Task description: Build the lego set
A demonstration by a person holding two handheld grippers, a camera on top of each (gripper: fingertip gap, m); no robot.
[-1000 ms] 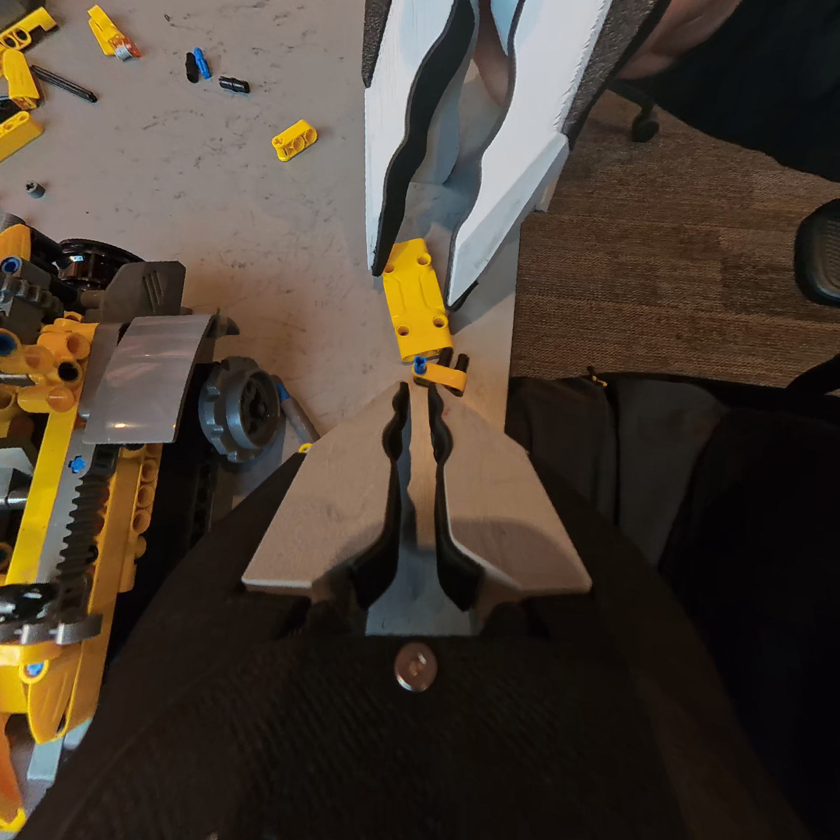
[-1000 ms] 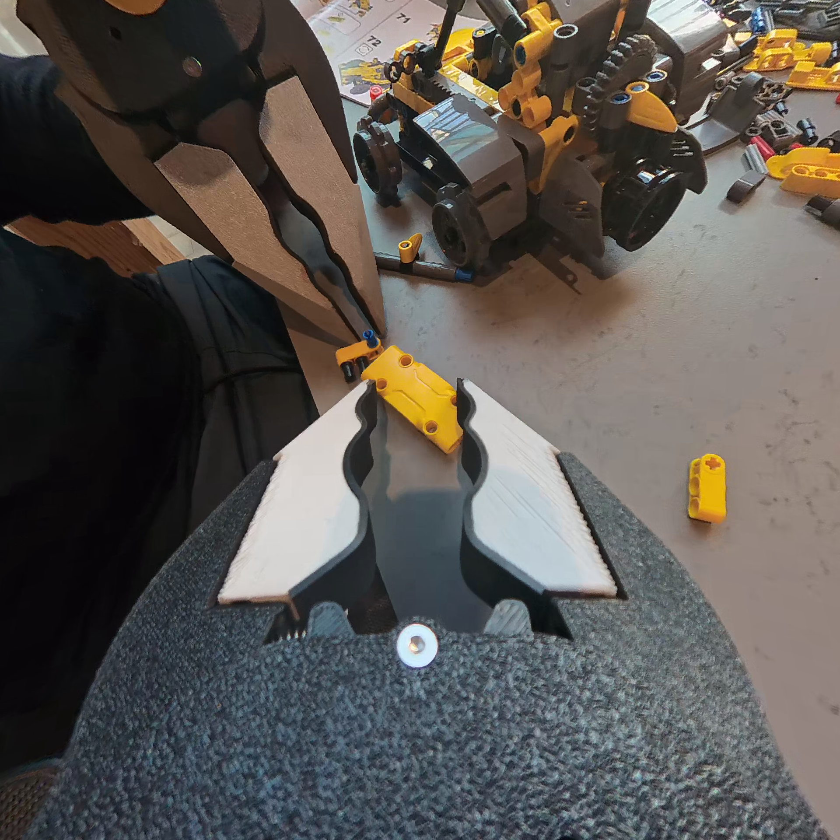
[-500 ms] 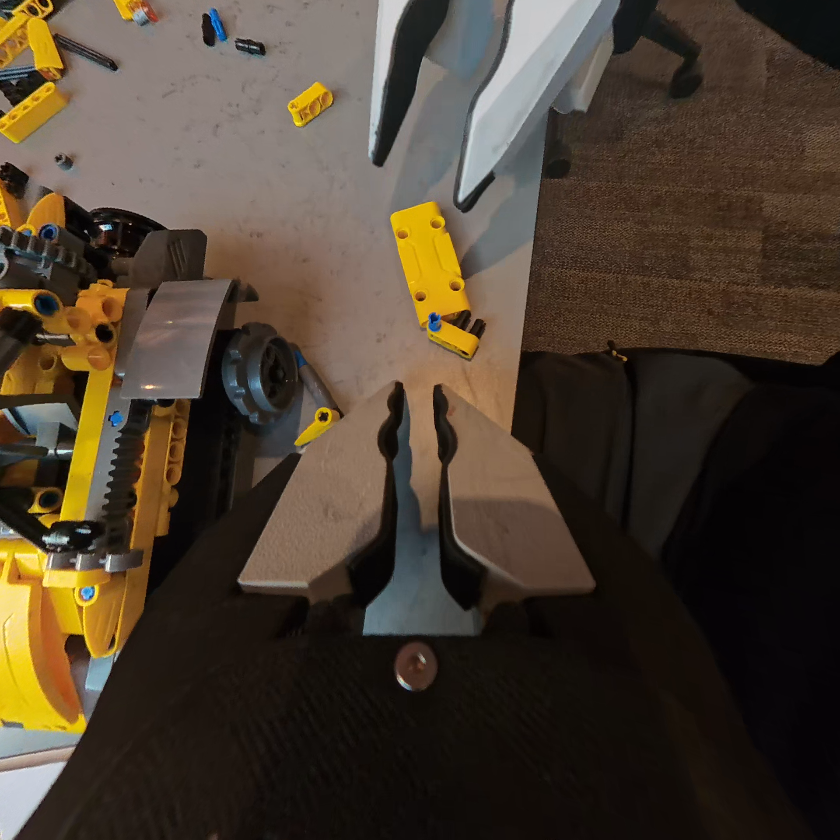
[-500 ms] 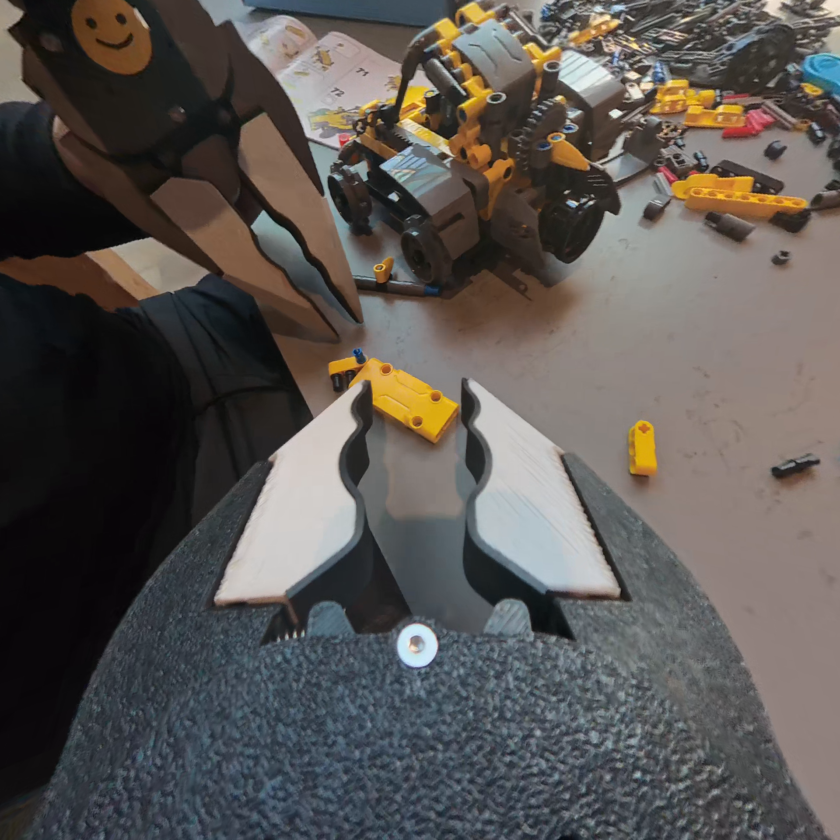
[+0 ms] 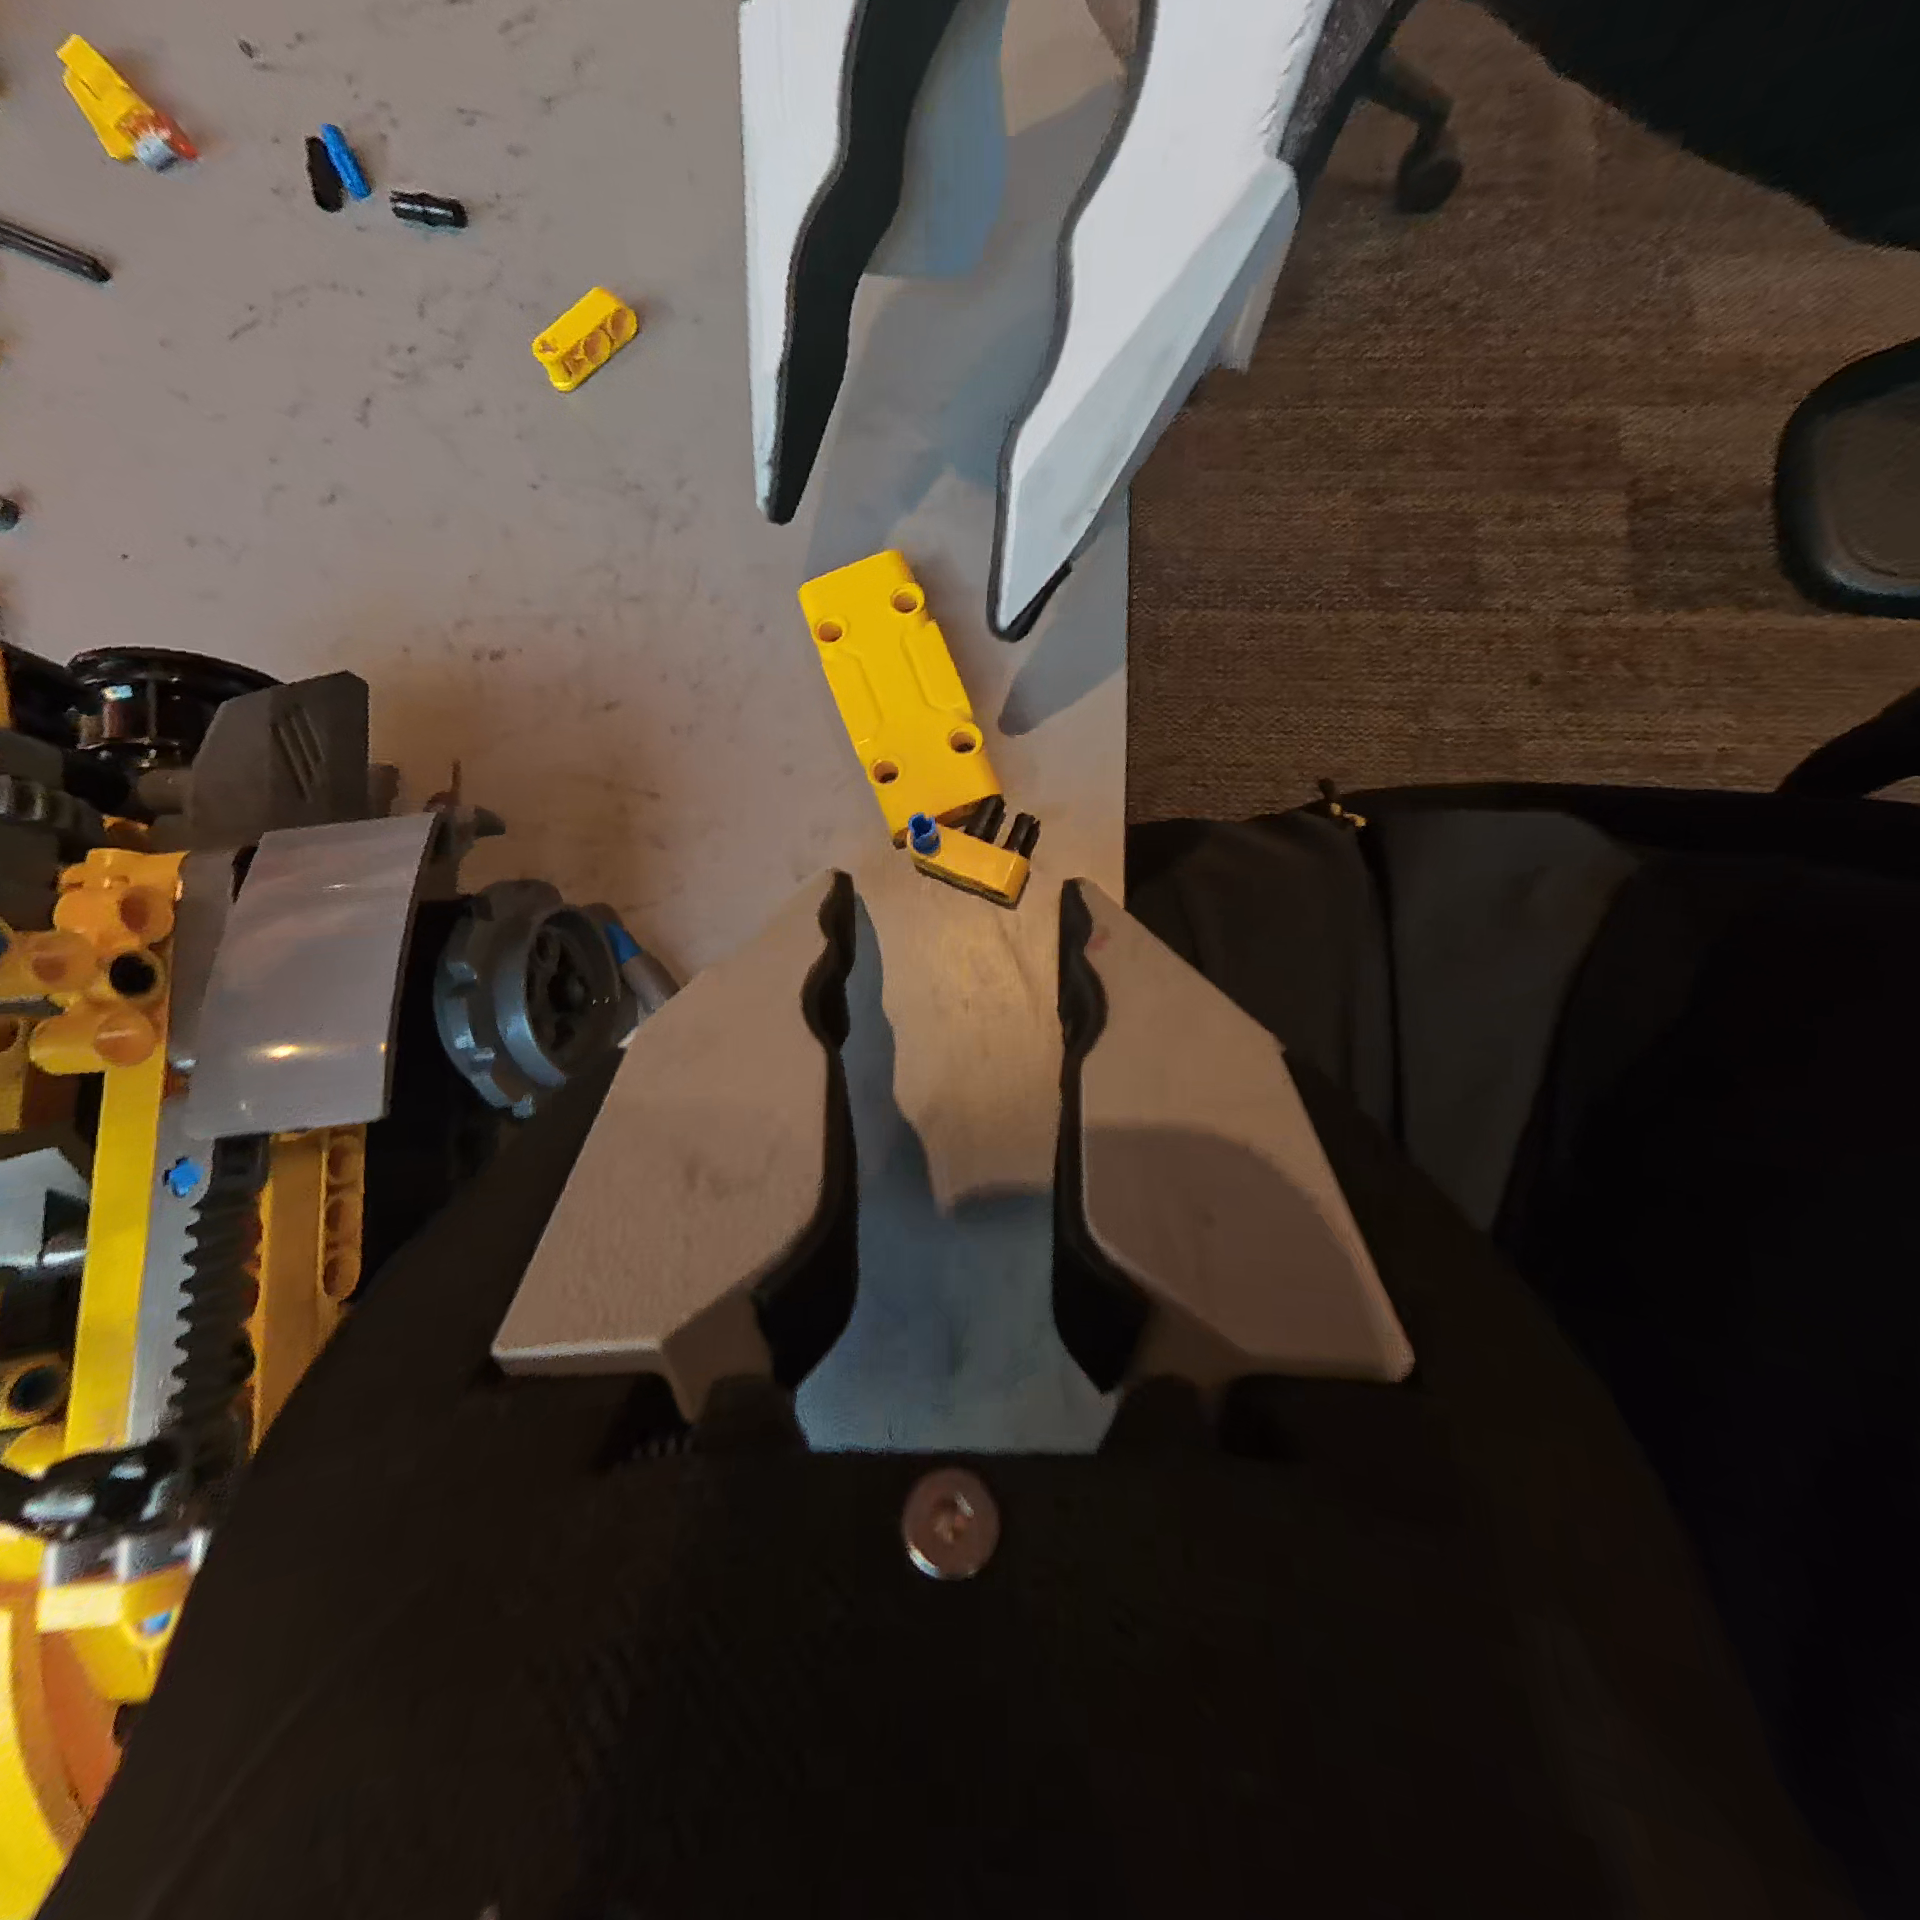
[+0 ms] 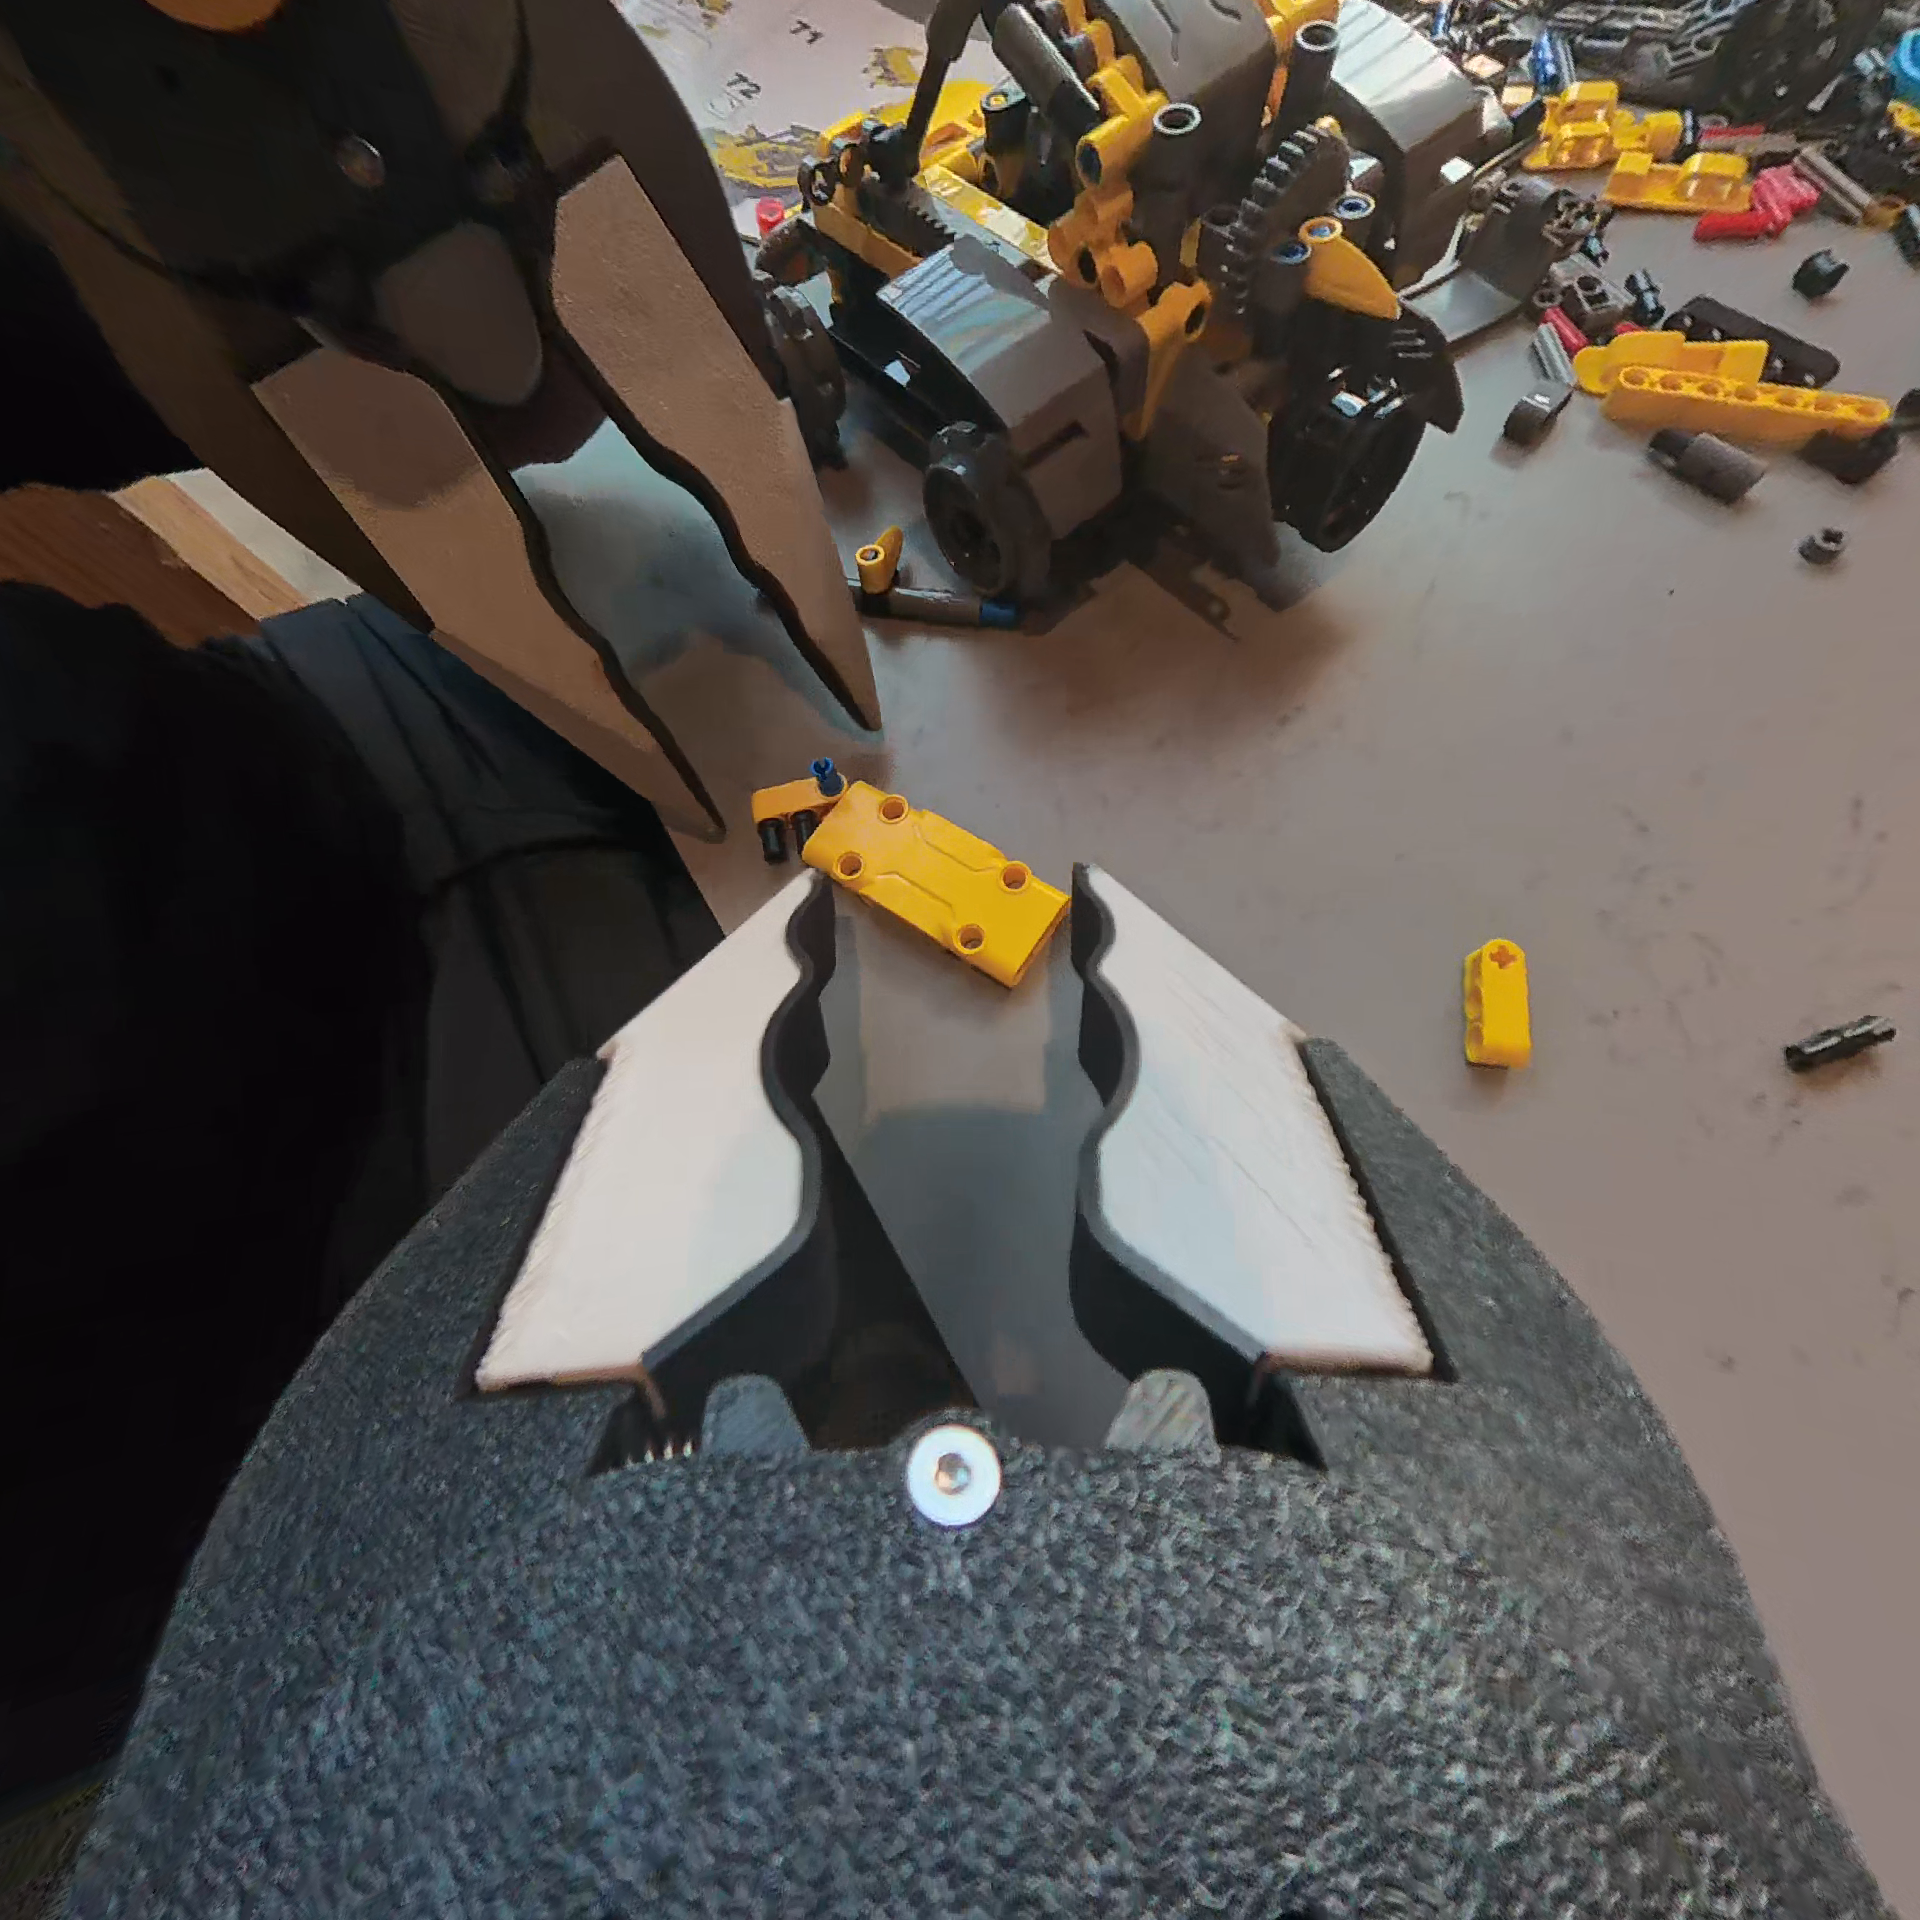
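Both tongs stand spread and empty, facing each other across a yellow panel piece (image 5: 902, 698) that lies flat near the bench (image 5: 416, 499) edge. Left tongs (image 5: 951, 894), with grey fingers, hover with their tips just short of a small yellow connector (image 5: 971, 860) carrying a blue pin (image 5: 921, 829) and black pins; that connector sits against the panel's near end, touching or nearly so. Right tongs (image 6: 945, 883), with white fingers, come from the opposite side, and the panel's far end lies just ahead of their tips, partly between them in the right wrist view. The panel's long axis runs roughly along the line joining the two tongs, slightly skewed, so each faces a short end, not a long side. Neither pair touches it; the left tips are closer to the connector, the right tips closer to the panel itself.

Off to the left tongs' left stands a partly built yellow and grey vehicle model (image 6: 1122, 312), with its grey wheel hub (image 5: 530, 1008) nearest. A small yellow beam (image 6: 1497, 1003) and a black pin (image 6: 1839, 1042) lie to the right tongs' right, well apart from the panel.
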